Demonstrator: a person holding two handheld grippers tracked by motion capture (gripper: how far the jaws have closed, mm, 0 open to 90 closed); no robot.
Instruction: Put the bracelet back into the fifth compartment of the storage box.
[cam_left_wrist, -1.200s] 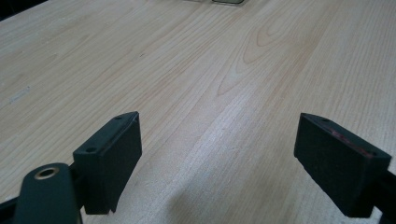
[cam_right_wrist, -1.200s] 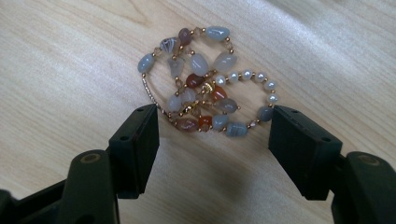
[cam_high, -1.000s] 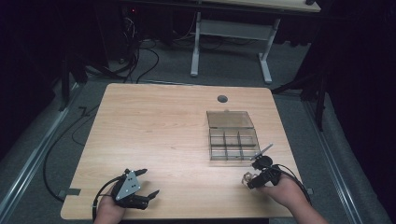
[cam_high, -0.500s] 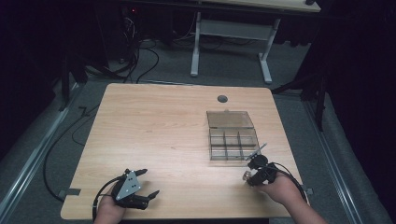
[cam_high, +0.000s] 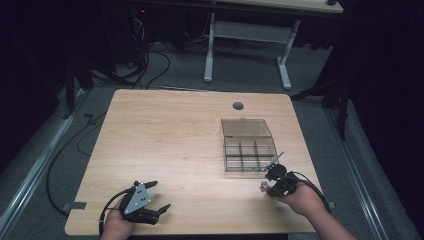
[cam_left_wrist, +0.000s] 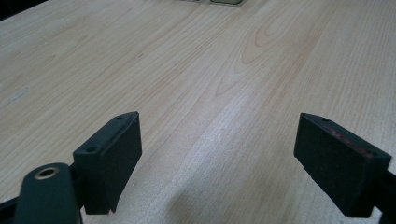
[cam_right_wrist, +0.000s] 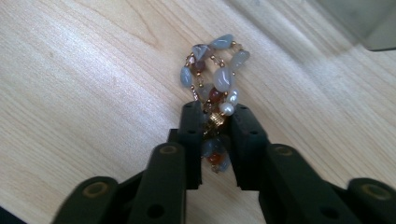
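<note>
We carry two black grippers: the left gripper (cam_high: 150, 200) wears a grey three-cornered plate, the right gripper (cam_high: 265, 186) trails a black cable.

one wooden table (cam_high: 170, 150). one clear plastic box (cam_high: 249, 149) on it, lid open; six compartments counted, two rows of three. one beaded bracelet (cam_right_wrist: 215, 84); beads grey-blue, reddish, one white pearl, small gold ones, too bunched to count. two grippers: left gripper (cam_high: 155, 196), right gripper (cam_high: 264, 186); two black jaws each. two hands, one per gripper. one round hole (cam_high: 238, 106) near the table's far edge. one second table (cam_high: 250, 20) beyond, two white legs seen. several floor cables, number unclear.
</note>
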